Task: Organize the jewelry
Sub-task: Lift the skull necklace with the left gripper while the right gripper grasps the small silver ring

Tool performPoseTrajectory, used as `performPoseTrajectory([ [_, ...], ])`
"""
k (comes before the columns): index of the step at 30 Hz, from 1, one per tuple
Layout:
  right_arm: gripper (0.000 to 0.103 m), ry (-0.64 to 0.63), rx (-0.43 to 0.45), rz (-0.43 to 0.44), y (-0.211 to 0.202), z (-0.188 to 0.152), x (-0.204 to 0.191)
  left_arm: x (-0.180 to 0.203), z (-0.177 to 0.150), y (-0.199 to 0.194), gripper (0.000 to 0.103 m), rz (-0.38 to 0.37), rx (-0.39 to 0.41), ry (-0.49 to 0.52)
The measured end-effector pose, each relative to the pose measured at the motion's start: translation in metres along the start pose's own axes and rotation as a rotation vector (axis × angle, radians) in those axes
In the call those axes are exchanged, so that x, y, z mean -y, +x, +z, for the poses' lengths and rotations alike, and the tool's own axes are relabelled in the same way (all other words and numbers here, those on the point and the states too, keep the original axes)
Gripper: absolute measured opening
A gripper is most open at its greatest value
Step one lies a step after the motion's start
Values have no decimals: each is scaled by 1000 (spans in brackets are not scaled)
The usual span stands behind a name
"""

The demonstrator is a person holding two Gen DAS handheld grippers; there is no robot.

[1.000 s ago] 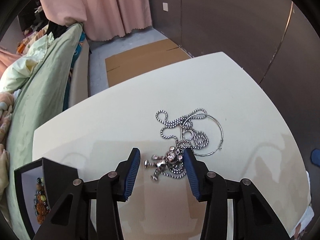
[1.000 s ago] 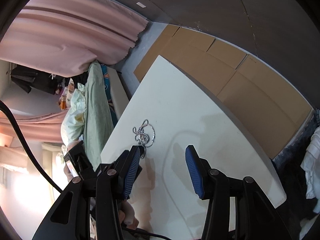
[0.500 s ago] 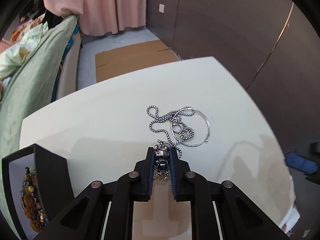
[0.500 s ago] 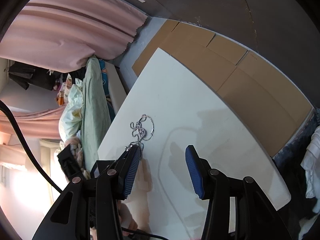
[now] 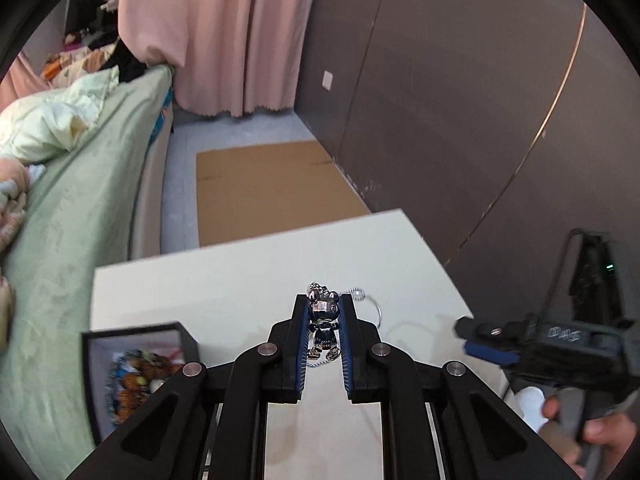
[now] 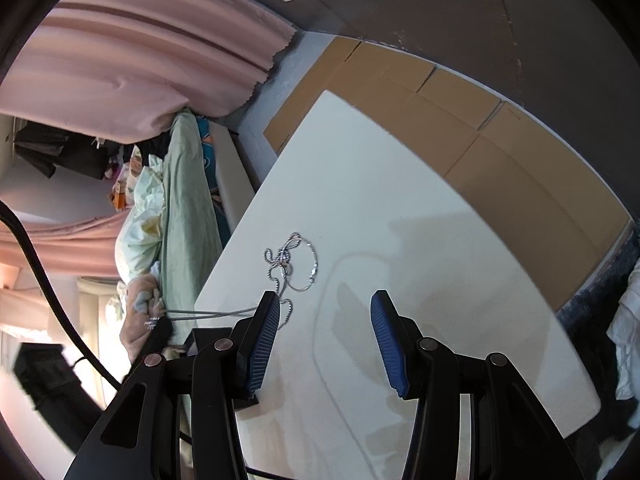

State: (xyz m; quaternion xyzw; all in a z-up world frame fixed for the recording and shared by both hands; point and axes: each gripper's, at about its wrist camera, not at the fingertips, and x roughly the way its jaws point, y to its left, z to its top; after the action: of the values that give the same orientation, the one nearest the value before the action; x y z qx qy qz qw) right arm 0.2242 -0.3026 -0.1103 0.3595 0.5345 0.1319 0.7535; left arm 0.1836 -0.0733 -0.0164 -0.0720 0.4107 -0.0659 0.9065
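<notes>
The white table (image 5: pixel 224 292) carries a black jewelry box (image 5: pixel 136 364) at its left edge, beads already inside. It sits just left of and below the left gripper (image 5: pixel 325 332), which is clamped on the silver figure pendant (image 5: pixel 324 320), its long axis running along the fingers. The right gripper (image 6: pixel 322 344) hangs open and empty (farther from the box). Only the right wrist view shows the chain (image 6: pixel 286 268) trailing taut from the pendant back to the hoop (image 6: pixel 306 266) on the table, a likely snag.
</notes>
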Motion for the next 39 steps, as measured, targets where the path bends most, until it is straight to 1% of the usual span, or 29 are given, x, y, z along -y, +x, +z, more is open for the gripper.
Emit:
performPoseTrajectory([
  [4,48,-55,-9,-3,9,1,-13,-2,13,-25,14,12,49,4],
  [9,48,-147,10,-72,20,4,-28,0,31,-54,14,37,105,32],
  [19,48,-212,11,-144,40,7,-40,-5,49,-110,14,84,199,53],
  [21,48,-249,-5,-164,48,7,-46,-10,51,-119,14,95,212,50],
  [23,48,-269,-22,-159,55,9,-49,-15,54,-128,14,103,223,42],
  [26,48,-285,-29,-155,62,12,-52,-22,56,-134,14,116,234,33],
  [30,48,-341,-29,-186,70,15,-60,-27,59,-143,14,133,250,30],
  [33,48,-382,-42,-185,73,11,-65,-29,60,-149,14,141,262,28],
  [37,48,-449,-50,-215,80,6,-73,-30,61,-158,15,157,275,29],
  [38,48,-461,-45,-219,82,5,-76,-31,61,-159,14,161,276,30],
  [39,44,-476,-40,-224,83,6,-79,-33,61,-160,14,167,277,32],
])
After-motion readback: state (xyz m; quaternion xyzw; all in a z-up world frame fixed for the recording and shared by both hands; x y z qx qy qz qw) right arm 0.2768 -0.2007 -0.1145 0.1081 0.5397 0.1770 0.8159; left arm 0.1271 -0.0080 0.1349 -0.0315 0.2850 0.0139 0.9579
